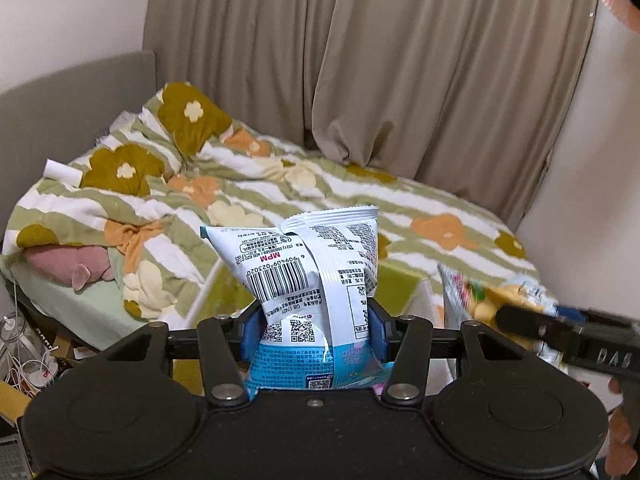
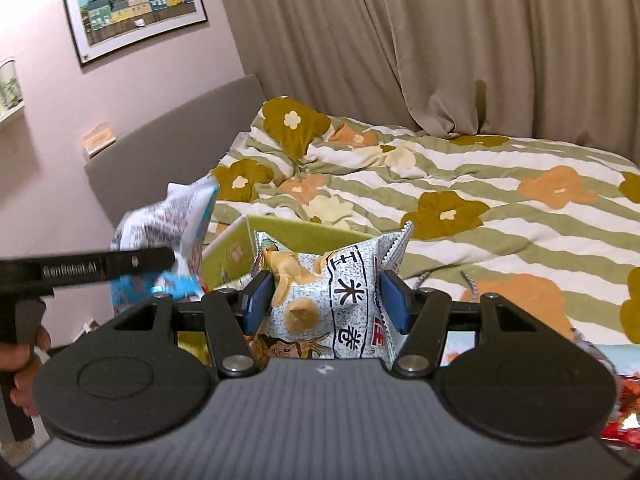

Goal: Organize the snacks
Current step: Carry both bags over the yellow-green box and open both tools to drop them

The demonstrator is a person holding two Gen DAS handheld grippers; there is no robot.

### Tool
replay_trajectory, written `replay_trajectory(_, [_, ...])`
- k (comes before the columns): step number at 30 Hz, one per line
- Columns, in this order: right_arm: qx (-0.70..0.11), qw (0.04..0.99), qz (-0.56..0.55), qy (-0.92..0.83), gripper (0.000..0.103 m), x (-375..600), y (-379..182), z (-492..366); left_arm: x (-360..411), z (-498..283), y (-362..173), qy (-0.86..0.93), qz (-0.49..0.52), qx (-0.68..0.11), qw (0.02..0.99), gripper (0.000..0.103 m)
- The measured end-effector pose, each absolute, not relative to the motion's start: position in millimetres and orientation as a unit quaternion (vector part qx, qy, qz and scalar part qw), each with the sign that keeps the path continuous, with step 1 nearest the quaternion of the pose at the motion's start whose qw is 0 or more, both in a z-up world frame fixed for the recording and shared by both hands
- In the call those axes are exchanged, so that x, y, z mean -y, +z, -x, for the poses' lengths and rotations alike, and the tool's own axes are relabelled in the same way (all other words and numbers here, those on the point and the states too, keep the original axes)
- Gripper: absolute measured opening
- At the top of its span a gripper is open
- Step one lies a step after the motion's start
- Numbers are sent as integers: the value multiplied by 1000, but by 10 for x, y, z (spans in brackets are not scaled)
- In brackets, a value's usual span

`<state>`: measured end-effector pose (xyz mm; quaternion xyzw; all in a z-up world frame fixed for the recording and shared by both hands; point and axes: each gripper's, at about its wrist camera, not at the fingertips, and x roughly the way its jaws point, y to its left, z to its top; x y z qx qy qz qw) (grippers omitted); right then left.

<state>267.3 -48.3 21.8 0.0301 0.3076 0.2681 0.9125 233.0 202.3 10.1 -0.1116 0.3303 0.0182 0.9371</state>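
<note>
In the left wrist view my left gripper [image 1: 316, 332] is shut on a white and blue snack bag [image 1: 308, 276], barcode side towards the camera, with the blue pads [image 1: 253, 332] pressing its sides. It is held in the air above a green box [image 1: 400, 286] at the foot of the bed. In the right wrist view my right gripper [image 2: 328, 304] is shut on a white speckled snack bag [image 2: 344, 280] printed with yellow corn rolls, in front of the open green box [image 2: 296, 234]. Each view shows the other gripper beside it: the right gripper [image 1: 508, 316] with its yellow and white bag [image 1: 492, 292], the left gripper [image 2: 168, 264] with the white and blue bag [image 2: 176, 216].
A bed with a striped floral quilt [image 1: 280, 184] fills the background, with a grey headboard [image 2: 172, 148] and beige curtains [image 1: 400, 60] behind it. A pink plush [image 1: 68, 264] lies at the bed's left edge, cables [image 1: 24, 360] on the floor. Red snack packs [image 2: 624, 404] show at lower right.
</note>
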Motion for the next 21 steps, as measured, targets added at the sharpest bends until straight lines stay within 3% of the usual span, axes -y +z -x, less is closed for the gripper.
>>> replay_trajectory(3, [-314,914,-35,254,74,206,195,-2758,-2209,-2481,-40,1,107,-354,929,57])
replay_trajectory(4, [-317,915,-36,248,74,116,184,-2785,-2258,-2534,-103,-6,106,-362,926,62])
replay_trajectory(7, [-324,918,-36,227,74,-112,140,-2844,-2357,-2668,-258,-24,102,-384,917,97])
replay_trajectory(21, [-349,919,-32,178,74,-442,-57,-2941,-2382,-2535,-298,-13,49,-365,930,99])
